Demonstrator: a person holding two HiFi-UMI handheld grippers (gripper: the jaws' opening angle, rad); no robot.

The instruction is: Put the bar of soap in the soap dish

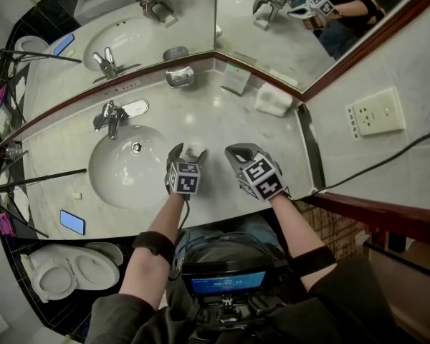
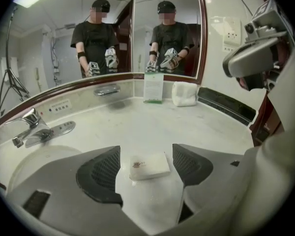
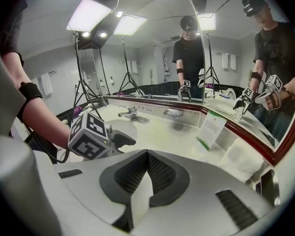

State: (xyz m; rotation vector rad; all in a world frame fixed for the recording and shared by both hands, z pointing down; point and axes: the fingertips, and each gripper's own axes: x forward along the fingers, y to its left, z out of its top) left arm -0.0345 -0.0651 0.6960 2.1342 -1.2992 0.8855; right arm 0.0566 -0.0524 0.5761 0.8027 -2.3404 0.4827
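A white wrapped bar of soap (image 2: 150,166) lies flat on the pale marble counter (image 2: 137,124), right of the sink. My left gripper (image 2: 146,152) stands open around it, with a gap between the soap and each pad. In the head view the soap (image 1: 194,150) shows just beyond the left gripper (image 1: 185,151). The metal soap dish (image 1: 179,76) sits empty at the back of the counter by the mirror and also shows as the dish (image 2: 107,89) and the dish (image 3: 173,113). My right gripper (image 1: 236,152) hovers right of the soap, shut and empty, its pads (image 3: 160,173) pressed together.
A round sink basin (image 1: 125,170) with a chrome faucet (image 1: 111,117) lies to the left. A card sign (image 1: 236,77) and a folded white towel (image 1: 274,100) stand at the back right corner. A blue phone (image 1: 72,222) rests on the counter's front left. Mirrors line the back.
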